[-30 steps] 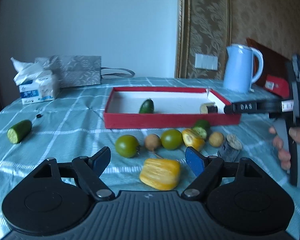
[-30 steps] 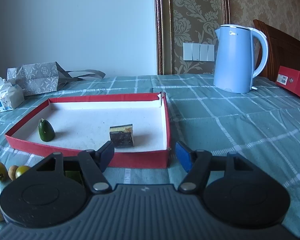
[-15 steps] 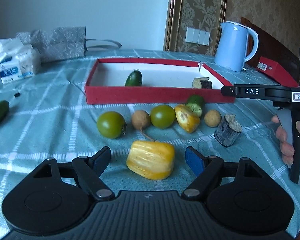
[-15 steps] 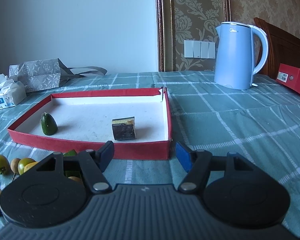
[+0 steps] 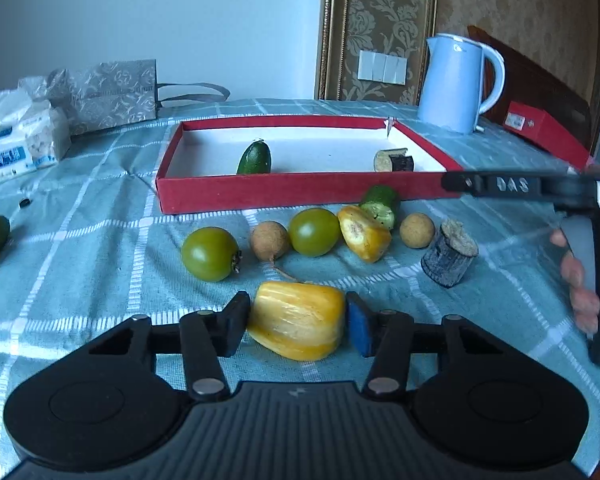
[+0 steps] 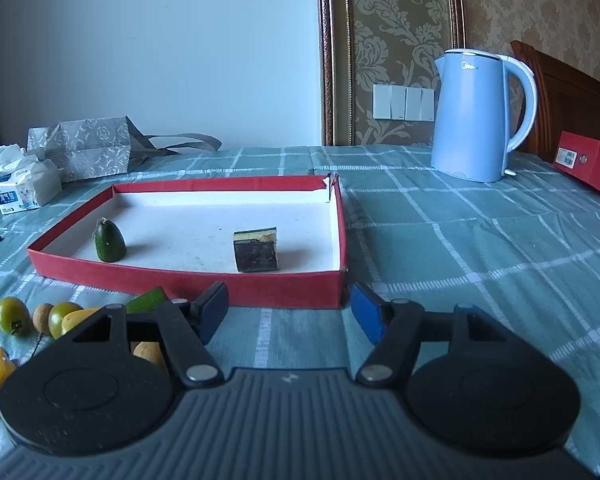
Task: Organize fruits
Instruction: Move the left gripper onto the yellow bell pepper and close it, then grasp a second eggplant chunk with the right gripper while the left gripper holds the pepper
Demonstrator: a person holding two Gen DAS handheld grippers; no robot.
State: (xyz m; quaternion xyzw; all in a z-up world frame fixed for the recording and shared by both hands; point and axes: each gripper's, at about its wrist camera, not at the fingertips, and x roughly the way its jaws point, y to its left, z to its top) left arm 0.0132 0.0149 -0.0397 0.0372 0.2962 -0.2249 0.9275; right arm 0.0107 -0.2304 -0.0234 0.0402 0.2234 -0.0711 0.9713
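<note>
Yellow fruit now sits between our left gripper's pads

Yellow, waxy and blocky, the fruit piece (image 5: 296, 319) at lower centre is pinched by our left gripper (image 5: 296, 326), whose jaws have just been closing from wide, so we judge a lift toward the red cardboard tray (image 5: 300, 192) comes next. Smooth green tomatoes (image 5: 210, 254) and a rough brown longan (image 5: 269, 240) wait on the checked tabletop (image 5: 100, 248); our right gripper (image 6: 288, 312) stays spread, empty.

Yellow fruit piece (image 5: 298, 320): glossy, lying on its side on the cloth nearest the camera. Row behind it: two green tomatoes (image 5: 210, 254), two tan longans (image 5: 269, 241), yellow wedge (image 5: 363, 238), cut cucumber (image 5: 380, 204). Red tray (image 5: 260, 196) is holding an upright avocado (image 5: 255, 158) and a dark block (image 5: 394, 161).
</note>
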